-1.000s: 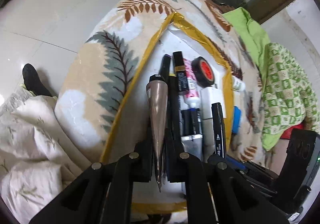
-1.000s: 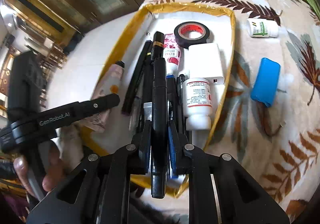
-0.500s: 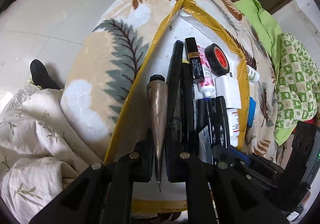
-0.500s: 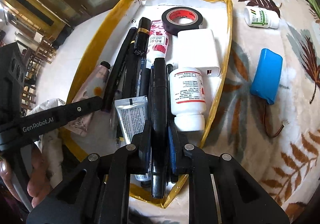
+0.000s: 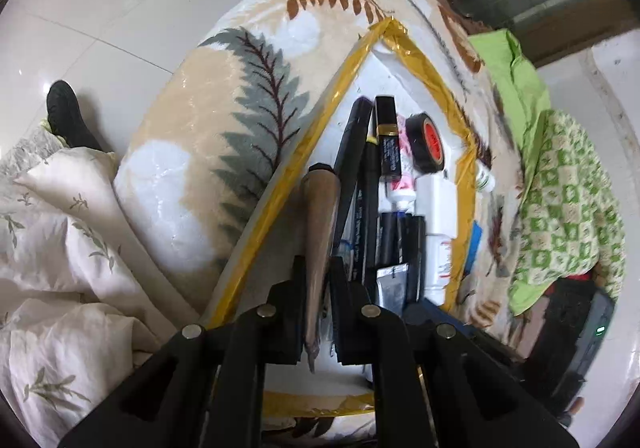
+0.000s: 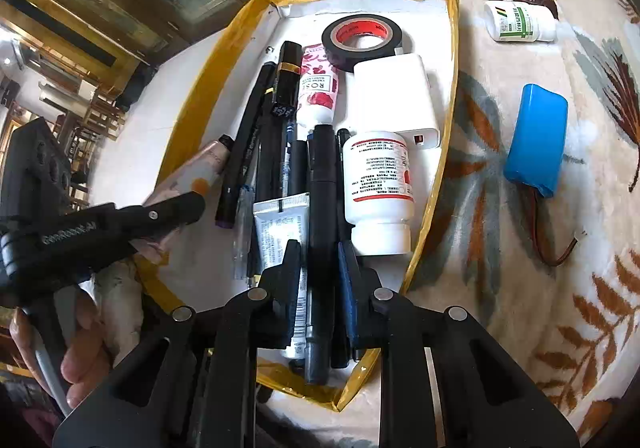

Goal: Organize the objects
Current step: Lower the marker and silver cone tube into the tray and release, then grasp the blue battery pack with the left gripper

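A: What do our tools hold?

B: Our left tool (image 5: 318, 304) has a bronze tube (image 5: 319, 232) between its jaws, and they are opening. Our right tool (image 6: 320, 280) has a black marker (image 6: 321, 232) between its jaws, also opening.

A: Where are those things?

B: Both lie over the white tray (image 6: 454, 60) on the blanket (image 6: 500, 248), among pens. Just right of the right tool lies a white bottle (image 6: 378, 188); ahead, a tape roll (image 6: 362, 36). Well right, outside the tray, a blue pack (image 6: 538, 138).

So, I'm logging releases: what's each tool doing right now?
Left tool: opening, tapered tube still between its jaws.
Right tool: opening, black marker still between its jaws.
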Motion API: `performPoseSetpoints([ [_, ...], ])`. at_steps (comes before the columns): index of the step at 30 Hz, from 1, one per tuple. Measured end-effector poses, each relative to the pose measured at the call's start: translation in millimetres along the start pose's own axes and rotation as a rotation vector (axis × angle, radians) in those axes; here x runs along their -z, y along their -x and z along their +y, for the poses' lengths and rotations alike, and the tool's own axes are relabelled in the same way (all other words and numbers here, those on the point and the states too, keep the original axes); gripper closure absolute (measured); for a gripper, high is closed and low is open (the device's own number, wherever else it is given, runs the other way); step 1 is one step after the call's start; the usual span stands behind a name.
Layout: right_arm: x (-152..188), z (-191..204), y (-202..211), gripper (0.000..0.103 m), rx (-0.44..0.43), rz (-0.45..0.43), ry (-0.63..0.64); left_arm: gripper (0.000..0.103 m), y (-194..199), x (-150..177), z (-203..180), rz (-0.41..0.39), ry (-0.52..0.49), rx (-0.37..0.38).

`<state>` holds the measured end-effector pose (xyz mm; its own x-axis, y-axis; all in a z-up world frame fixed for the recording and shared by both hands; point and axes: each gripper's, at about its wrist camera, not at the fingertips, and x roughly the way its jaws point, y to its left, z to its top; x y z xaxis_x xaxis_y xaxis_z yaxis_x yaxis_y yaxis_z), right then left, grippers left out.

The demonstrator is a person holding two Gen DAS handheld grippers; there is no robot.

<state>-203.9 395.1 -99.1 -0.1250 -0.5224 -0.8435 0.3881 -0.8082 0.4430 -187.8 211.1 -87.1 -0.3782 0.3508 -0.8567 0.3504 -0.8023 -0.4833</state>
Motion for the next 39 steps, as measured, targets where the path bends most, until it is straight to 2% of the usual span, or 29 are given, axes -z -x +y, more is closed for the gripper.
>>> performPoseSetpoints([
  [4, 2, 0, 6, 0.084, -0.008, -0.01, 0.006, 0.09, -4, 3, -3, 0.041, -0.022, -0.047],
  [8, 6, 0, 12, 0.084, -0.01, -0.029, 0.011, 0.085, 6, 7, 1, 0.021, -0.011, 0.013],
  [11, 10, -2, 18, 0.084, -0.03, -0.051, 0.007, 0.077, 21, 10, -2, -0.07, -0.02, 0.014],
  [13, 14, -4, 25, 0.084, -0.033, -0.078, 0.013, 0.061, 32, 14, -11, -0.145, -0.053, -0.003],
  [15, 17, -10, 34, 0.084, -0.04, -0.099, 0.018, 0.049, 39, 19, -23, -0.194, -0.105, -0.018],
  [16, 18, -13, 37, 0.084, -0.043, -0.108, 0.016, 0.048, 41, 23, -30, -0.216, -0.133, -0.033],
  [18, 21, -24, 47, 0.084, -0.046, -0.127, 0.004, 0.047, 42, 29, -44, -0.234, -0.17, -0.052],
  [20, 24, -34, 54, 0.084, -0.043, -0.141, -0.009, 0.047, 38, 35, -56, -0.208, -0.182, -0.033],
  [23, 27, -54, 64, 0.084, -0.013, -0.153, -0.041, 0.047, 27, 47, -71, -0.131, -0.148, 0.067],
  [25, 30, -69, 69, 0.084, -0.008, -0.158, -0.077, 0.047, 17, 58, -84, -0.099, -0.147, 0.098],
  [27, 31, -83, 73, 0.084, 0.004, -0.158, -0.108, 0.047, 10, 70, -100, -0.103, -0.215, 0.073],
  [29, 32, -92, 76, 0.084, 0.007, -0.164, -0.126, 0.047, 1, 79, -112, -0.104, -0.295, 0.007],
  [31, 31, -101, 80, 0.084, 0.01, -0.164, -0.138, 0.047, -3, 85, -117, -0.098, -0.336, -0.021],
  [36, 25, -113, 90, 0.084, -0.001, -0.185, -0.161, 0.047, -3, 91, -125, -0.112, -0.398, -0.027],
  [39, 22, -121, 95, 0.084, 0.006, -0.203, -0.17, 0.047, -9, 89, -133, -0.089, -0.413, -0.036],
])
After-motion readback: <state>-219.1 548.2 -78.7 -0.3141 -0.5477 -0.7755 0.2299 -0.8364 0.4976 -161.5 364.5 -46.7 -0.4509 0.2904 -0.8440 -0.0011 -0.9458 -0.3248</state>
